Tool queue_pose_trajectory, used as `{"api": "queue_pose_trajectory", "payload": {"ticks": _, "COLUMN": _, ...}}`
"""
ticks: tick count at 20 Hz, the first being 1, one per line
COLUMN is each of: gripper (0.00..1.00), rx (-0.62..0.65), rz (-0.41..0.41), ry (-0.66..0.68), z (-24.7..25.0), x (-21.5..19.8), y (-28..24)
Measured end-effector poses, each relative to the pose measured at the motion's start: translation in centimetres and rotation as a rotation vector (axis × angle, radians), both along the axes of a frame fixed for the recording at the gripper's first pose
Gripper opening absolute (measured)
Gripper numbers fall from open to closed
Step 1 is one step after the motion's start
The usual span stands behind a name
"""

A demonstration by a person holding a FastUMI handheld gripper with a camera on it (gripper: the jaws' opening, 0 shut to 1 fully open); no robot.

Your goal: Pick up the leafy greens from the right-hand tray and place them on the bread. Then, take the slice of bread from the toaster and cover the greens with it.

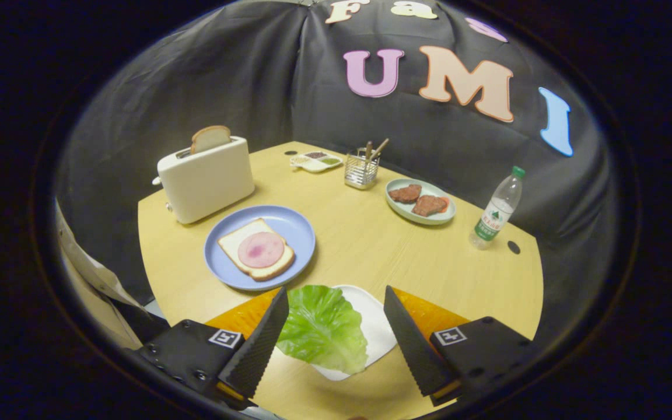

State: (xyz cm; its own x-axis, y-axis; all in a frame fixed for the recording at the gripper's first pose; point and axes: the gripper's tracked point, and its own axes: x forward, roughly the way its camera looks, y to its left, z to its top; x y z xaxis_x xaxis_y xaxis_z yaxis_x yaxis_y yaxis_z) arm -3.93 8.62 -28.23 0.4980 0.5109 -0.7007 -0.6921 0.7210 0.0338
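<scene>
Clearly spread wide, tongs (pixel 336 338) straddling the leafy greens (pixel 323 328) with gaps on both sides, gripping nothing; probably lined up for a pinch. Greens draped over a white tray (pixel 374 329) between the fingers, tray resting on an orange mat (pixel 429 312) on the worktop (pixel 365 245). Beyond, a blue plate (pixel 295 224) carrying bread (pixel 228 244) topped with a ham slice (pixel 261 249), open for the greens. Further back, second slice (pixel 210 138) poking from the toaster (pixel 205 178), easy to pull. Grey plate (pixel 397 210) holding two meat patties (pixel 419 199).

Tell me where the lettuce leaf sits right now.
In the gripper view, the lettuce leaf lies on the white tray between the open gripper fingers, nearer the left one, with the blue plate of bread just beyond.
</scene>
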Motion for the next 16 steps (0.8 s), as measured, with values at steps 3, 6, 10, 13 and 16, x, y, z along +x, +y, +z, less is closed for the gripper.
{"api": "queue_pose_trajectory", "payload": {"ticks": 3, "gripper": 1.0, "rx": -0.042, "rz": 0.032, "ry": 0.05, "z": -2.2, "x": -0.6, "y": -0.2}}
{"api": "queue_pose_trajectory", "payload": {"ticks": 6, "gripper": 1.0, "rx": -0.073, "rz": 0.049, "ry": 0.101, "z": -4.4, "x": -1.0, "y": -0.4}}
{"api": "queue_pose_trajectory", "payload": {"ticks": 10, "gripper": 1.0, "rx": -0.132, "rz": 0.06, "ry": 0.172, "z": -7.2, "x": -1.9, "y": -1.1}}
{"api": "queue_pose_trajectory", "payload": {"ticks": 13, "gripper": 1.0, "rx": -0.16, "rz": 0.05, "ry": 0.221, "z": -9.1, "x": -2.2, "y": -1.5}}
{"api": "queue_pose_trajectory", "payload": {"ticks": 16, "gripper": 1.0, "rx": -0.156, "rz": 0.042, "ry": 0.239, "z": -9.6, "x": -2.1, "y": -1.1}}
